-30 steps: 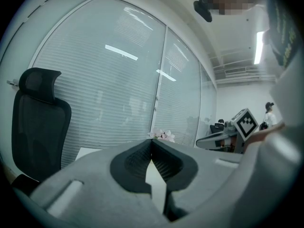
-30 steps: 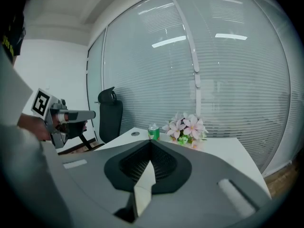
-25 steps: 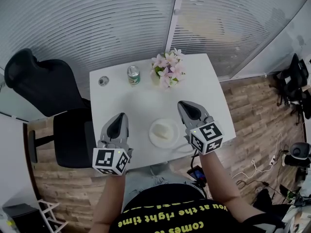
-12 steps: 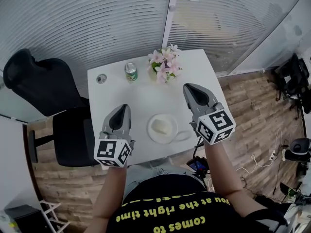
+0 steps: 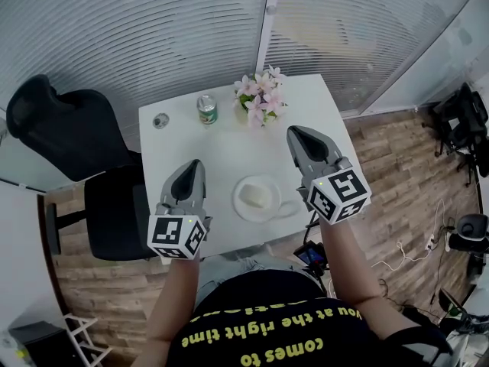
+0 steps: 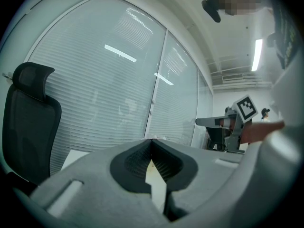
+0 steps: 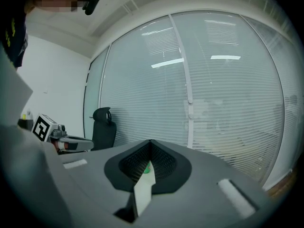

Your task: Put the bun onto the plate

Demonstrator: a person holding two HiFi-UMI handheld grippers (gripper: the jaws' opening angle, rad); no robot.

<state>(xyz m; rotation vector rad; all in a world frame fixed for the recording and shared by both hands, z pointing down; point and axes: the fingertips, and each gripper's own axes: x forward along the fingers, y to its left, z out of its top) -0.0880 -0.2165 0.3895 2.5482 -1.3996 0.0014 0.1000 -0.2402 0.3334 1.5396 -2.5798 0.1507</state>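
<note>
A pale bun (image 5: 255,196) lies on the round white plate (image 5: 273,212) near the front edge of the white table (image 5: 221,144) in the head view. My left gripper (image 5: 192,164) hovers left of the plate, its jaws meeting at the tips with nothing between them. My right gripper (image 5: 295,132) is held above the table, right of the plate, shut and empty. In the left gripper view the left gripper (image 6: 152,140) points level at the blinds, and the right gripper (image 6: 202,122) shows at the right. The right gripper view shows the right gripper (image 7: 150,141) with tips closed.
A green can (image 5: 206,108), a small round lid (image 5: 160,120) and a pot of pink flowers (image 5: 260,96) stand along the table's far side. A black office chair (image 5: 69,136) stands at the table's left. Window blinds (image 5: 153,29) rise behind the table.
My right gripper has risen from beside the plate and now sits higher and farther from it. The left gripper has barely moved. The bun stays on the plate.
</note>
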